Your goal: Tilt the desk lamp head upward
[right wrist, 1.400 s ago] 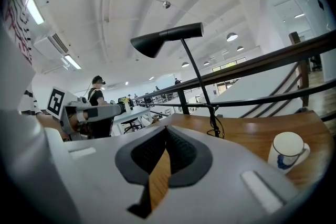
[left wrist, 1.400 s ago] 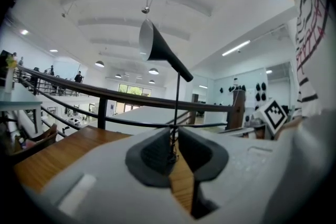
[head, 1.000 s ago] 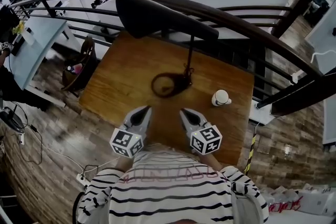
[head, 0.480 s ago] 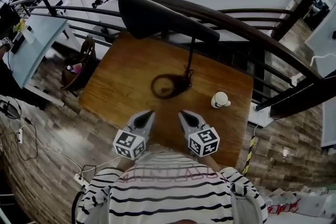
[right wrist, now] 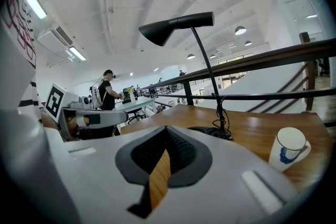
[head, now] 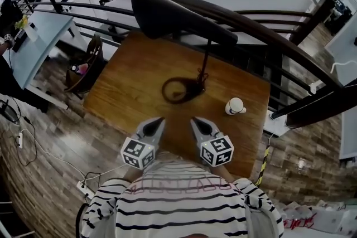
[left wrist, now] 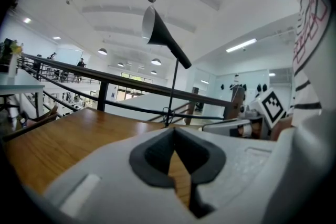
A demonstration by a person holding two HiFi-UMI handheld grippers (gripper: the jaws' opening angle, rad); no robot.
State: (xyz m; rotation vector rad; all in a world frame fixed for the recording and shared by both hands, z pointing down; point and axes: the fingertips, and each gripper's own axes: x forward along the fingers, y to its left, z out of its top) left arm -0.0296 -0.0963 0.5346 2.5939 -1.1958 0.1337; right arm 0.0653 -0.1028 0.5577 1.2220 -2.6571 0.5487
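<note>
Lamp head (head: 159, 17) sat top centre of head view, over wooden table (head: 122, 86); lamp base (head: 177, 90) mid-frame. L gripper (head: 157, 121) & R gripper (head: 196, 121) both closed, empty, lower centre, well apart from lamp. Mug (head: 235, 105) right of base.

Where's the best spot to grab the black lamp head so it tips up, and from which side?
Probably the slim back part of the lamp head, just ahead of the thin pole. The cone flares toward its mouth, likely too broad to pinch. Come from the near side, reaching up: the head sits high above the table.
</note>
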